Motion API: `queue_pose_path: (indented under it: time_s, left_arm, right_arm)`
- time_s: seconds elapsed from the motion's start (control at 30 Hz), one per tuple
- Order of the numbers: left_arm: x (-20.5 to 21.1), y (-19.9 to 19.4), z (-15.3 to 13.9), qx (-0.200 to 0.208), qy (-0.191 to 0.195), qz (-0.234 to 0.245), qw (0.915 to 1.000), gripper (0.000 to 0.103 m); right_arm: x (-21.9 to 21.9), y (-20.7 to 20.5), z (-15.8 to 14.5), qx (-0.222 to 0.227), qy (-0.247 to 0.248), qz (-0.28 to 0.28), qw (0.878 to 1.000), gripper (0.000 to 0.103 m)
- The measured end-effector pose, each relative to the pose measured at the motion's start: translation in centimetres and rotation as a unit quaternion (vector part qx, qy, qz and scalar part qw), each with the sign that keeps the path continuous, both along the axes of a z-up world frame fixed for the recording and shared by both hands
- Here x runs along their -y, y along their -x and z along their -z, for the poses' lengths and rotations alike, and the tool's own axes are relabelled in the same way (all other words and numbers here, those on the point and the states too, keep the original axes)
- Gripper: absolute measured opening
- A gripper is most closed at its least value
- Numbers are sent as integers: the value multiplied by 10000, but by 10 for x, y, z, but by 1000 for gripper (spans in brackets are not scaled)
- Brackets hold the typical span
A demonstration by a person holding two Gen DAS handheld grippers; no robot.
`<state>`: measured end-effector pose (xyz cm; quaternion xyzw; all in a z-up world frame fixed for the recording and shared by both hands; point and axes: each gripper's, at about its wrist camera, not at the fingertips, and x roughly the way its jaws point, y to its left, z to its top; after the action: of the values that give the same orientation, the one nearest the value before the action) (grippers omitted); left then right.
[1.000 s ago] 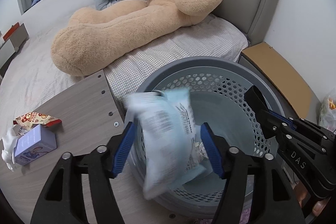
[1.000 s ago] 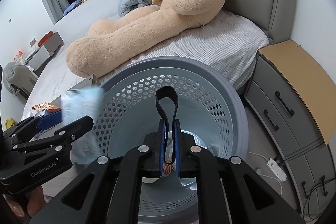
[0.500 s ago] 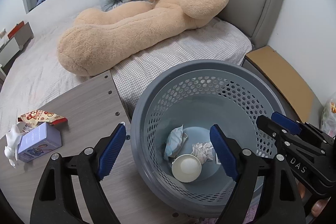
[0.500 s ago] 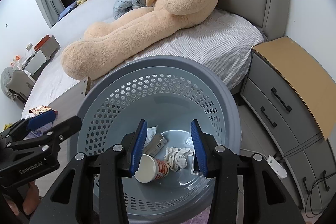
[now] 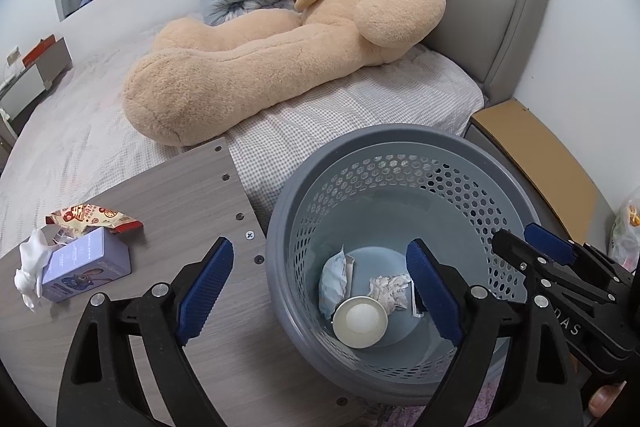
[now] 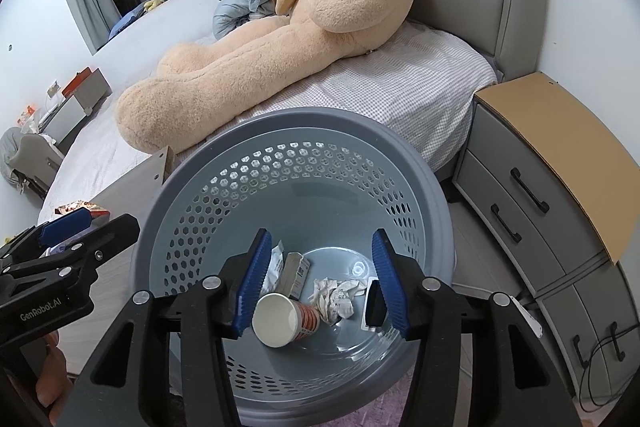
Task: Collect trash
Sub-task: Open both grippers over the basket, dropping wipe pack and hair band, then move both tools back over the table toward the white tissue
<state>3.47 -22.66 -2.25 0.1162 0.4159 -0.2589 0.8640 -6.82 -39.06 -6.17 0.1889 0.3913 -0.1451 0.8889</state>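
A grey perforated trash basket [image 5: 400, 143] [image 6: 304, 119] stands beside the wooden table. Inside lie a paper cup [image 5: 360, 321] [image 6: 286, 319], a crumpled paper [image 5: 388, 291] [image 6: 334, 297], a pale blue wrapper [image 5: 334, 279] and a small black item [image 6: 374, 301]. My left gripper [image 5: 320, 291] is open and empty above the basket's left rim. My right gripper [image 6: 322, 283] is open and empty over the basket. On the table remain a red snack wrapper [image 5: 94, 217], a purple box [image 5: 86, 267] and a white tissue [image 5: 32, 267].
A bed with a large teddy bear [image 5: 288, 39] lies behind the basket. A grey nightstand with drawers [image 6: 540, 187] stands to the right. The wooden table [image 5: 168, 195] is at left. A power strip and cables lie on the floor at right.
My left gripper opened and dropped the pale blue wrapper into the basket. My right gripper opened and released the black strap it held. Both grippers widened further.
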Motion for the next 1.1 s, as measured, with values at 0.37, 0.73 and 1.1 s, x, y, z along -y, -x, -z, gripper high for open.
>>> queue_pose_path:
  time_s: [0.37, 0.73, 1.1]
  left_arm:
    - [-17, 9, -10, 156, 66, -90, 9998, 90]
    - [-50, 22, -17, 270, 180, -239, 9992, 90]
    - [-101, 33, -22, 393, 285, -576, 9972, 90]
  right_arm:
    - [-12, 7, -9, 85, 63, -19, 9999, 60]
    - [-35, 12, -20, 206, 144, -136, 9996, 62]
    - [-82, 12, -33, 335, 269, -492, 9979, 62]
